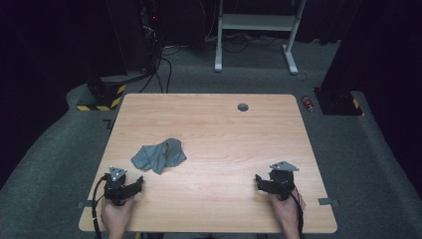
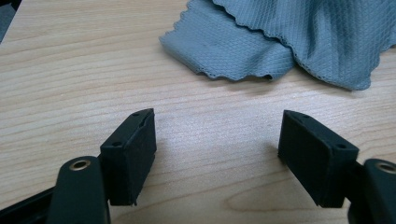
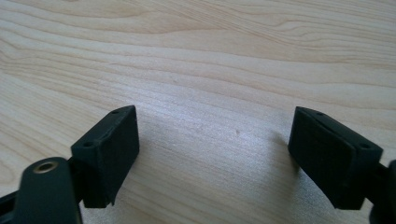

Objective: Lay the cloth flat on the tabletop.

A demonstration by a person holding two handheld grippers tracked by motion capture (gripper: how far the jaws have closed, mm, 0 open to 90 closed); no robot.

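A wooden table point(image 1: 214, 144) is seen from above, with a person's two hands coming in at the near edge, each holding a black two-jaw gripper. A crumpled grey cloth point(image 1: 159, 157) lies on the left half of the table, bunched into loose folds rather than spread flat, with one corner tucked under another layer.

The left gripper point(image 1: 133, 185) is held low at the near left, just near of the cloth and apart from it. In the left gripper view its jaws are spread wide with nothing between them, and the cloth point(image 2: 289, 42) lies just beyond them, its scalloped hem turned toward the camera. The gripper appears to be aimed at that near edge, presumably because a free hem is the easiest part of the fabric to pinch.

The right gripper point(image 1: 263, 183) is held at the near right, well apart from the cloth. In the right gripper view its jaws are also spread wide and empty, with bare wood grain beneath them. It seems to be kept waiting there, ready to take a second corner.

A small round cable hole point(image 1: 243, 107) is set near the far edge of the table.
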